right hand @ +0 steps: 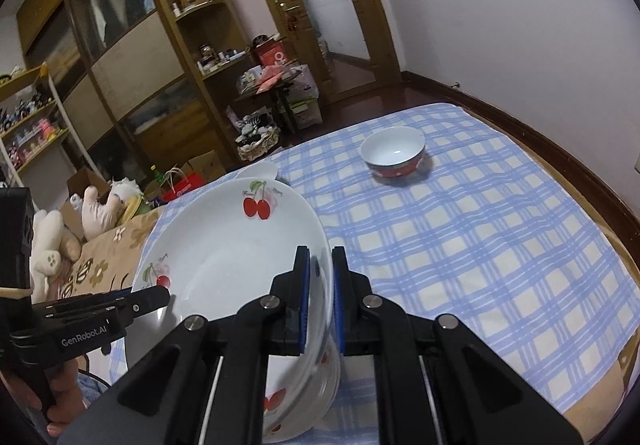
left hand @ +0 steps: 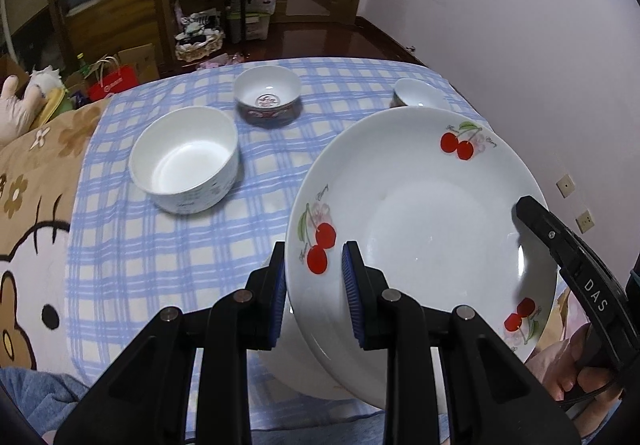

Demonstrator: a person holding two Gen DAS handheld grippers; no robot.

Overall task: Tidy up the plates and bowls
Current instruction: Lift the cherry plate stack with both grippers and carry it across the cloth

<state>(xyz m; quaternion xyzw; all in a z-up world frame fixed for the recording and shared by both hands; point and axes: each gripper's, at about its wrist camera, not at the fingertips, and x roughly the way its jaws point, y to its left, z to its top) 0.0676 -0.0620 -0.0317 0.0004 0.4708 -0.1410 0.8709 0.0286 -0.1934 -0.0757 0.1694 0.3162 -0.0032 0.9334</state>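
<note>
Grippers, left gripper [left hand: 314, 285] and right gripper [right hand: 320, 297], are clamping opposite rims of the plate [left hand: 420, 213]; I'm holding it tilted, lower right of the white bowl [left hand: 186, 159].

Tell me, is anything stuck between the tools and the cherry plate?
No. Both tools already clamp the plate by its rim: the left tool on one side, the right tool on the other. Nothing sits between.

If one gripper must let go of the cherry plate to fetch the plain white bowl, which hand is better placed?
Probably the left. In its view the plain white bowl lies on the left gripper's side of the cherry plate. The right gripper clamps the opposite rim; the plate blocks its path.
</note>
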